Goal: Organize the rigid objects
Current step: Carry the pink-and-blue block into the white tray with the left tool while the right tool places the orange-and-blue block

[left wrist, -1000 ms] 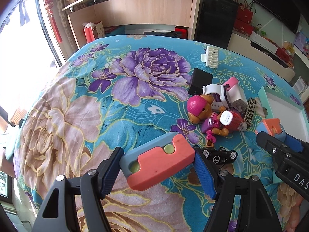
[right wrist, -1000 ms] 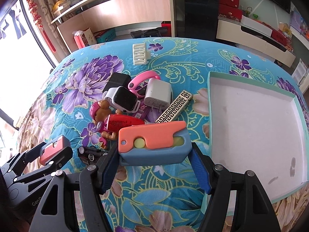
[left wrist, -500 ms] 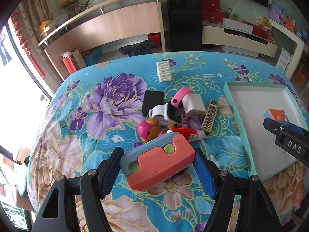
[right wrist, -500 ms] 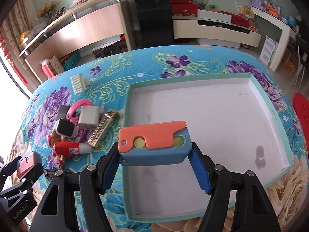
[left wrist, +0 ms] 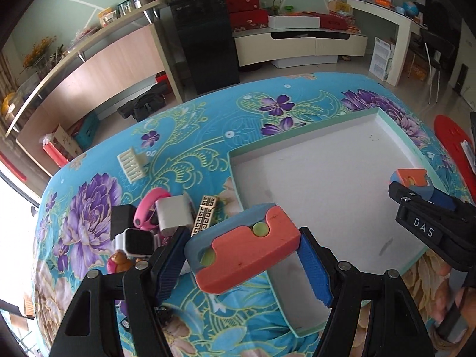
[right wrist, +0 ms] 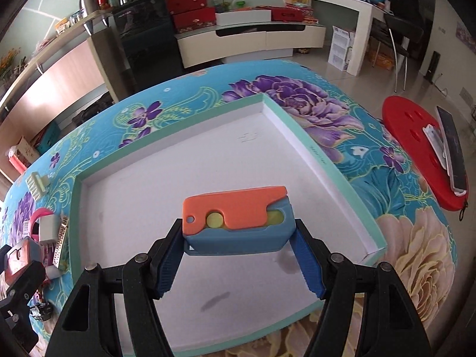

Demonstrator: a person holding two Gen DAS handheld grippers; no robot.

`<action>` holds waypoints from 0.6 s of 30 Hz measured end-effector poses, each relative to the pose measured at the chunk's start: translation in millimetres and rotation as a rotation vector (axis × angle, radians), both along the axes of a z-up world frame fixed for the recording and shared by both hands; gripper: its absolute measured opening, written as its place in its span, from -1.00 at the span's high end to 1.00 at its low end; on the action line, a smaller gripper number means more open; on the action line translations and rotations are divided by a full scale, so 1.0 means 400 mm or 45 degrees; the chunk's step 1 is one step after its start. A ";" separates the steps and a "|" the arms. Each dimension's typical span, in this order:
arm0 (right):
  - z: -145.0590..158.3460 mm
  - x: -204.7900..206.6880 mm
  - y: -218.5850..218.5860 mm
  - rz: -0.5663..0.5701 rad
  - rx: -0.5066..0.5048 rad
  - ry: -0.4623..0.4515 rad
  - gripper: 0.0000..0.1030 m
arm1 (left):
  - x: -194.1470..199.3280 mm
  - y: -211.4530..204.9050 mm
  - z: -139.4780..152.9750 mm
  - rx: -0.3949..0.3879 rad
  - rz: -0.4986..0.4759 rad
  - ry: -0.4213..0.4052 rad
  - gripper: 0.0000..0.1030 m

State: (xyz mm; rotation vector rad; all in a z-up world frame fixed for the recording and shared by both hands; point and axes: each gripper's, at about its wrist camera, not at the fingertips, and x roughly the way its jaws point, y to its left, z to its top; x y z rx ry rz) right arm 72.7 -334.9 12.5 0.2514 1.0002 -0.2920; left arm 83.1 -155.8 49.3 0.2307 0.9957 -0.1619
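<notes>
Tray (right wrist: 312,148) bare, right claw (right wrist: 239,238) gripping block (right wrist: 238,220) above

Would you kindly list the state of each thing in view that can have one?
Left tongs: shut on an orange-and-blue block, tilted, above the tray's near corner.
Right tongs: shut on a matching block, level, over the tray.
Tray: open, nothing lying in it.
Smartwatch: screen dark.

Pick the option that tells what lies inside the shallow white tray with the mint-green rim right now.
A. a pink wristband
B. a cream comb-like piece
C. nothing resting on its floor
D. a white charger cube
C: the white tray shows a bare floor; the orange-and-blue block above it is clamped in the right gripper, and the other items lie on the floral cloth.
</notes>
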 end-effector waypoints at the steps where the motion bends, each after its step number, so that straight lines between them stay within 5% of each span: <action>1: -0.004 -0.001 -0.012 -0.020 -0.003 0.000 -0.38 | 0.006 -0.016 -0.004 -0.006 -0.016 0.003 -0.46; 18: -0.053 -0.002 -0.095 -0.141 0.035 0.039 -0.38 | 0.101 -0.128 -0.104 0.002 -0.039 0.071 -0.47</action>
